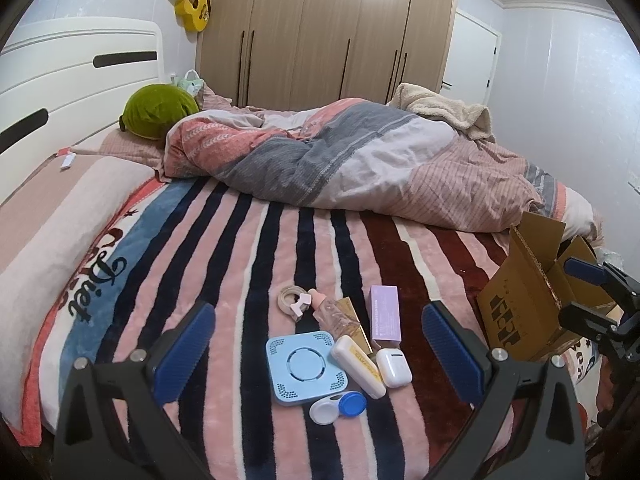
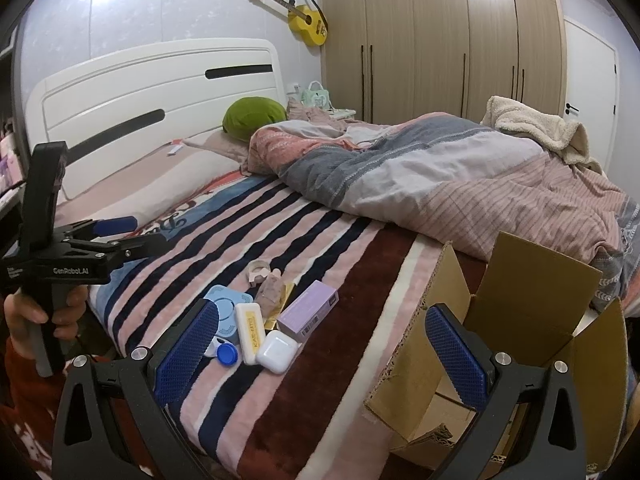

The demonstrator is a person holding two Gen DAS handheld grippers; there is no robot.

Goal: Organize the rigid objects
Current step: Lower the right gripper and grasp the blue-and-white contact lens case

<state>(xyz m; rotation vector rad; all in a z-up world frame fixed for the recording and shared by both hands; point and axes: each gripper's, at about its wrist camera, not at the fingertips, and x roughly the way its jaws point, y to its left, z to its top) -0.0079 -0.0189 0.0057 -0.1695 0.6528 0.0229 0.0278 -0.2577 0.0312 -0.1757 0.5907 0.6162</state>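
The small things lie in one tight cluster on the striped blanket (image 1: 248,248): a blue square pad (image 1: 306,366), a cream case (image 1: 359,366), a white earbud case (image 1: 394,368), a lens case (image 1: 338,408), a purple box (image 1: 385,312), a pink bottle (image 1: 334,316) and a tape roll (image 1: 290,298). The left gripper (image 1: 318,354) hangs right over this cluster, its jaws wide apart and empty, the pile sitting between and just ahead of its fingers. The right gripper (image 2: 320,354) is also spread open and holds nothing; from it the cluster lies ahead and to the left, near its left finger, while the open carton (image 2: 532,292) stands at its right finger. So the left is the nearer one for a pick, and the carton sits to its right. The cream case runs lengthwise roughly away from the left gripper, tilted a little, so the open jaws would likely close across its narrow width. The items touch each other, so one may drag a neighbour.
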